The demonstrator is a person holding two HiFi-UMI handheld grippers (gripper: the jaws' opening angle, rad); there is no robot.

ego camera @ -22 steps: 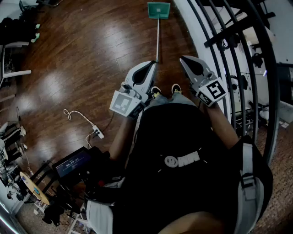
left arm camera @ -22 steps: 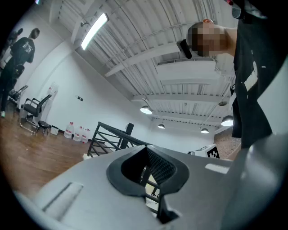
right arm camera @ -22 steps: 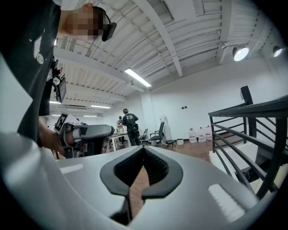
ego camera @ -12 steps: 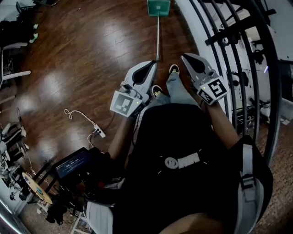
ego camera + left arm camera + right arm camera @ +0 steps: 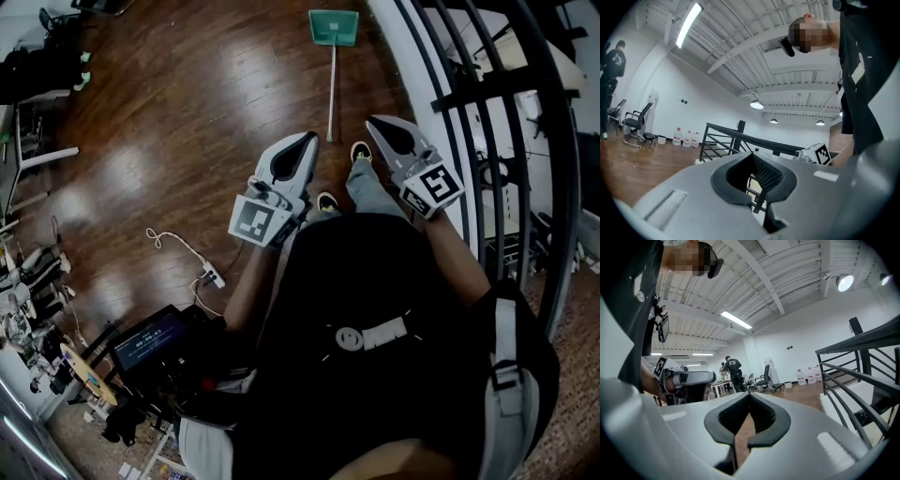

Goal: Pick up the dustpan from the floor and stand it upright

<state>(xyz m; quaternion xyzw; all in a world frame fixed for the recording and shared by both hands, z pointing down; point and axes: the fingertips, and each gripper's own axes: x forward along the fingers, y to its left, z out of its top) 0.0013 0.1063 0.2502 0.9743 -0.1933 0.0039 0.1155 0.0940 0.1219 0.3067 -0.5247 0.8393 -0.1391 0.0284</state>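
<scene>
Lying flat on floor ahead, dustpan (image 5: 333, 28); left gripper (image 5: 307, 141), right gripper (image 5: 379, 126) fingers closed together, empty

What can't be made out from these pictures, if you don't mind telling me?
- Dustpan: small and far away in the head view, so which face is up is unclear. Neither gripper view shows it, as both look across the room.
- Screen, lower left in the head view: its print is too small to read.
- Floor directly under the person: hidden in the head view by the torso.
</scene>
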